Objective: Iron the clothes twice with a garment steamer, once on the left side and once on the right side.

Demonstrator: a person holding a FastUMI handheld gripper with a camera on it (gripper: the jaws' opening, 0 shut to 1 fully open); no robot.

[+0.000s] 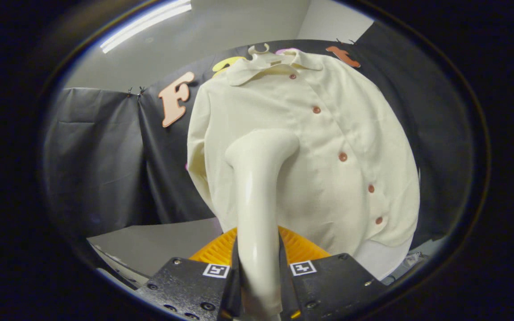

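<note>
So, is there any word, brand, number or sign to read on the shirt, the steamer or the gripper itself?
Shirt: no text, only buttons down the front.
Steamer, clamped between the fingers of the hand-held gripper: no text or brand on the side in view.
Two square markers on the gripper body: black-and-white coded patterns, not words or numbers.

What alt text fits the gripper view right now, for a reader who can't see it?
The gripper is shut on a glossy cream plastic garment steamer, whose head presses a cream button-front shirt left of its buttons. The shirt hangs on a pale hanger.
</note>
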